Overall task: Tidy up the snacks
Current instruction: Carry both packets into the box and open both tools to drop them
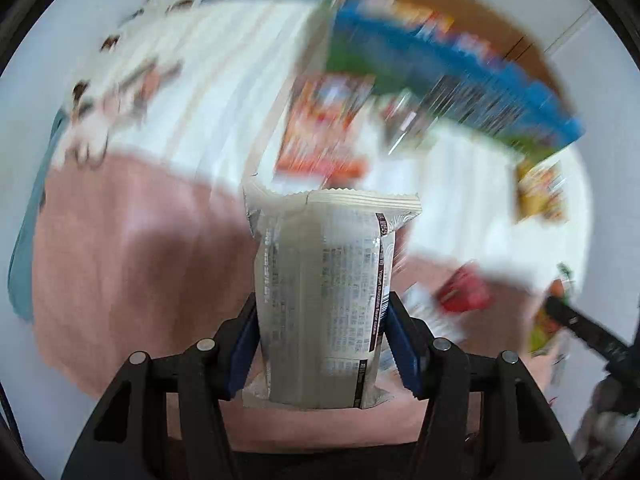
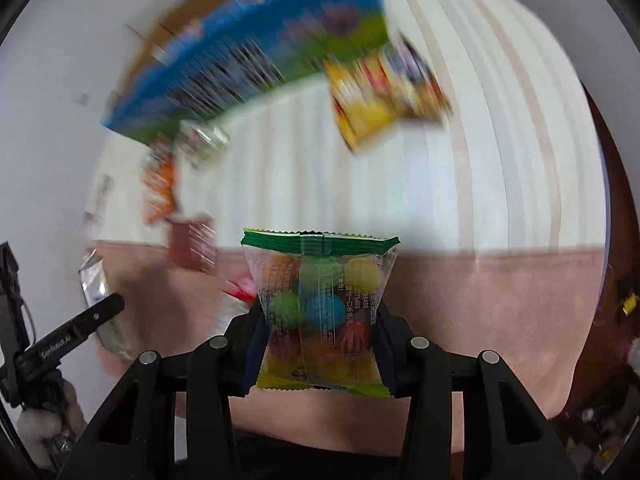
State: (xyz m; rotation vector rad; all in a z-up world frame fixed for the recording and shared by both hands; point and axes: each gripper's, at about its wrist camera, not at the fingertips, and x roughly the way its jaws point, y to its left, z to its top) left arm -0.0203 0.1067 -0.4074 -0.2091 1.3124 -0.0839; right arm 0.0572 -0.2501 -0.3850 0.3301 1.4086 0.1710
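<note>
My left gripper [image 1: 322,316] is shut on a white cookie packet [image 1: 324,292] with printed text, held upright above the pink cloth [image 1: 132,264]. My right gripper [image 2: 320,320] is shut on a clear candy bag [image 2: 320,304] with a green top seam and coloured balls inside. The left gripper also shows at the left edge of the right wrist view [image 2: 68,332]. The right gripper shows at the right edge of the left wrist view [image 1: 588,328]. Both views are blurred by motion.
A blue and green box [image 1: 452,68] [image 2: 248,64] lies at the far side of the white striped surface [image 2: 480,140]. Loose snack packets lie near it: an orange one [image 1: 320,128], a yellow one [image 2: 384,96], a red one [image 1: 464,290].
</note>
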